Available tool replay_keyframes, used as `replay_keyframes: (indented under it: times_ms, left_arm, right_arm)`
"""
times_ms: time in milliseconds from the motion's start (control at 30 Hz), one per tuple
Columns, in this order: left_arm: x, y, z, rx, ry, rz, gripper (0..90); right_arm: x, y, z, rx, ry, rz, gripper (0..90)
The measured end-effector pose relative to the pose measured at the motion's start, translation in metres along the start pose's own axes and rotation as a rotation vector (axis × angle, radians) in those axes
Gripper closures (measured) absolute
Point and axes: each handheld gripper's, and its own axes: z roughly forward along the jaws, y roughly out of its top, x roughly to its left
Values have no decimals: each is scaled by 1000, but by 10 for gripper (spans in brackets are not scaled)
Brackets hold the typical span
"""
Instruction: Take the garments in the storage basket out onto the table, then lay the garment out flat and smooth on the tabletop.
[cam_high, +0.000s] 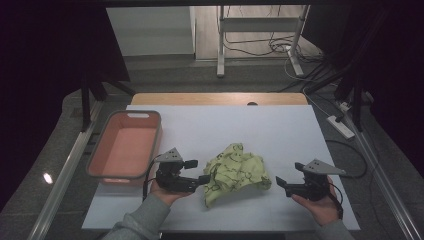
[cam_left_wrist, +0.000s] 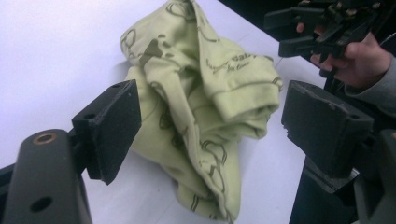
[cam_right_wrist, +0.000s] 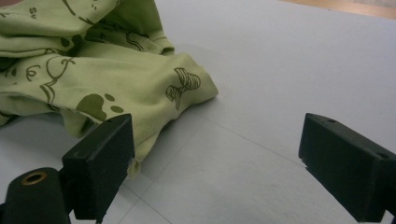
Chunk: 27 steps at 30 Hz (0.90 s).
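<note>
My left gripper (cam_high: 204, 179) has its jaws spread wide, nothing pinched; the crumpled green printed garment (cam_high: 234, 171) lies just ahead of them, its folded hem between the pads, untouched. My right gripper (cam_high: 281, 184) is also agape and empty, the garment near its left jaw on the white table cover (cam_high: 280, 130).

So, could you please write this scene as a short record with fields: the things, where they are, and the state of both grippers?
surface: white sheet on the table
cloth: crumpled light green garment with dark printed drawings, lying near the middle of the sheet
container: empty pink plastic bin with grey rim, at the left edge of the sheet
left gripper: open, jaws either side of the garment's edge, pads not pressing it
right gripper: open, pointed at the garment, apart from it
held items: none
</note>
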Motion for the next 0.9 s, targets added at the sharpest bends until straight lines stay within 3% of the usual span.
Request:
replay_keyframes:
  times_ms: [433, 633, 900]
  left_arm:
    - [-1, -5, -1, 22, -7, 23, 198]
    - [-2, -7, 0, 23, -6, 30, 199]
    - [1, -8, -1, 19, -7, 28, 199]
  right_arm:
    - [12, 7, -2, -22, 21, -34, 141]
    - [25, 18, -5, -50, 51, -65, 148]
    - [44, 24, 0, -36, 87, -107, 148]
